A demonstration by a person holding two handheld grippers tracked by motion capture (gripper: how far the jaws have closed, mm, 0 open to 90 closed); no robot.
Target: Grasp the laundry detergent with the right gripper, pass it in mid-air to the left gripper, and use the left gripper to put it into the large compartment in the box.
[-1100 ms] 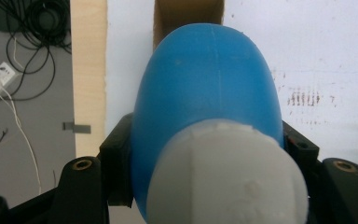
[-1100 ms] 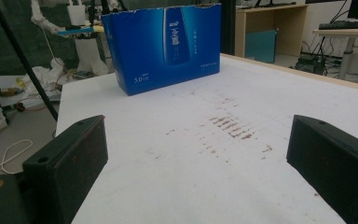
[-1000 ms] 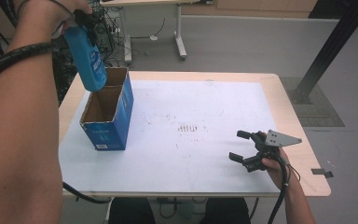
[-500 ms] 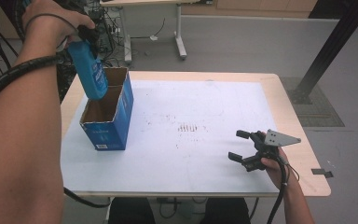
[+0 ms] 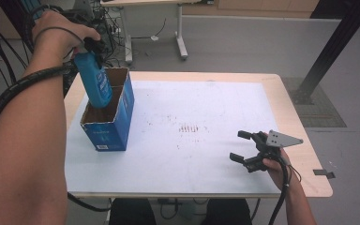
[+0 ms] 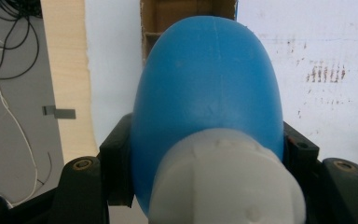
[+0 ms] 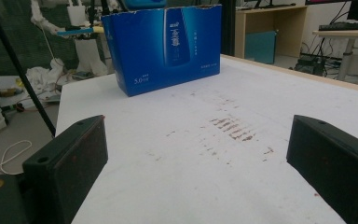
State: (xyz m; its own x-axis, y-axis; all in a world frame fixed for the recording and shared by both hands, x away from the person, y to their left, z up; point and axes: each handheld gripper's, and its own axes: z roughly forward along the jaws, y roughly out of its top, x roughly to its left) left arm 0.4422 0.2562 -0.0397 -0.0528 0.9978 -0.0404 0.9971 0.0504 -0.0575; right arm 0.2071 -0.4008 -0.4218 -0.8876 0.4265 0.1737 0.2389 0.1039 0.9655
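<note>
My left tool (image 5: 91,47) is clamped on the blue bottle (image 5: 93,79) just below its white cap (image 6: 223,182), jaws pressing both sides. Bottle hangs tilted, bottom end dipping into the open top of the blue carton (image 5: 108,119), far compartment by the look of it, can't tell if it touches the bottom. Carton stands upright at the left of the white surface (image 5: 192,154). My right tool (image 5: 246,147) sits low at the near right edge, jaws apart, nothing between them, well apart from the carton (image 7: 168,44).
</note>
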